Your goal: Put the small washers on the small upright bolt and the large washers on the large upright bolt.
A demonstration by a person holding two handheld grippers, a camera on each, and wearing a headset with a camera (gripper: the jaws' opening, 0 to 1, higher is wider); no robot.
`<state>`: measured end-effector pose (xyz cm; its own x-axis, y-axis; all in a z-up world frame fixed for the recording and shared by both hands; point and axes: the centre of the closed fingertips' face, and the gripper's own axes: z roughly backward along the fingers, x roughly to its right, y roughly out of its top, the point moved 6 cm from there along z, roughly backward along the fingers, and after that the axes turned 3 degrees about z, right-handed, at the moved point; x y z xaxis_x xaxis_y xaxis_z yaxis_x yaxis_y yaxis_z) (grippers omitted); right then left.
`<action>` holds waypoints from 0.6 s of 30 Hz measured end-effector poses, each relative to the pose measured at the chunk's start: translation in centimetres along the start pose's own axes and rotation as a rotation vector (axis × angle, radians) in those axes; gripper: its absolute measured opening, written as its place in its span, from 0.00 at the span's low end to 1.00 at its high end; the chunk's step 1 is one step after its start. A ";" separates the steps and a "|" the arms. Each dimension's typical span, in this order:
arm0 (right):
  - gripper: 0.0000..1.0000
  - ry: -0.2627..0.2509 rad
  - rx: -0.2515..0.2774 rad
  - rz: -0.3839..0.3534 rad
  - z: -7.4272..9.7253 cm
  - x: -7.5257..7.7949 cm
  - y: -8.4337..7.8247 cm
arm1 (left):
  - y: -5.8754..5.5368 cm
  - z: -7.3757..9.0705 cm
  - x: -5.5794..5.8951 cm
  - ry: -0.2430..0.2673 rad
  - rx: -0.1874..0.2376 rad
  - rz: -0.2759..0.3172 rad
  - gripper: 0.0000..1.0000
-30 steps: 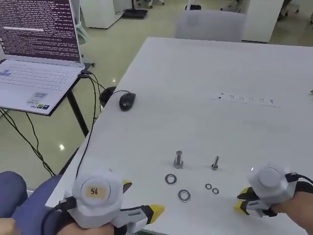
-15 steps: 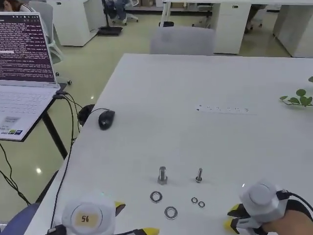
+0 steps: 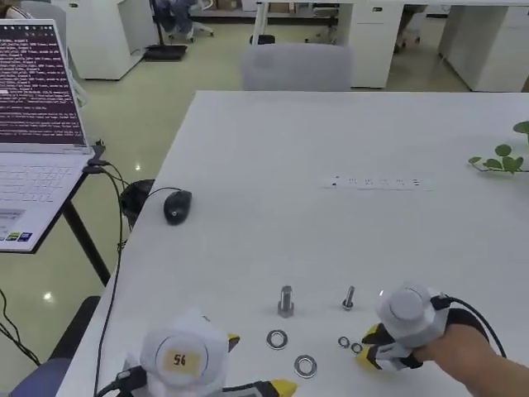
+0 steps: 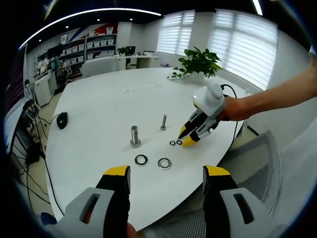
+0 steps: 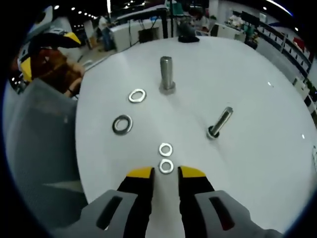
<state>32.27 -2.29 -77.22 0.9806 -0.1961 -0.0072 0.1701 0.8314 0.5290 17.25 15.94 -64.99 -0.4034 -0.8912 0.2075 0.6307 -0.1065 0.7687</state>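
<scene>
On the white table (image 3: 273,207) a large bolt (image 3: 286,301) and a small bolt (image 3: 349,298) stand upright. Two large washers (image 3: 277,339) (image 3: 305,365) lie flat in front of the large bolt. Two small washers (image 3: 344,341) (image 5: 166,166) lie in front of the small bolt. My right gripper (image 5: 166,173) is low over the table, its jaws a narrow gap apart, with the nearer small washer just ahead of its tips. My left gripper (image 4: 167,173) is open wide near the table's front edge, with the large washers (image 4: 141,159) ahead of it, and holds nothing.
A computer mouse (image 3: 177,205) and its cable lie at the table's left edge. A laptop (image 3: 33,124) stands on a side stand to the left. A power strip (image 3: 376,182) lies further back, a plant (image 3: 500,157) at the far right, a chair (image 3: 296,66) behind the table.
My right gripper has moved left, up to the small washers. The head camera has shifted, so the whole scene sits differently. My left gripper has stayed near the front edge.
</scene>
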 end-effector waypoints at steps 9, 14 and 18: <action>0.18 0.045 -0.071 0.145 0.2 0.5 0.4 | -1.1 1.2 -1.5 0.048 0.003 0.033 0.58; 0.18 0.054 -0.075 0.162 0.1 0.5 0.4 | -1.0 1.3 -1.6 0.069 0.015 0.047 0.58; 0.14 0.056 -0.084 0.174 0.0 0.6 0.3 | -0.9 1.2 -1.4 0.076 0.014 0.042 0.58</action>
<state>32.93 -2.17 -77.03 0.9994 -0.0181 0.0301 0.0025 0.8910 0.4540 16.45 17.81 -65.29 -0.3249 -0.9256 0.1943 0.6364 -0.0620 0.7689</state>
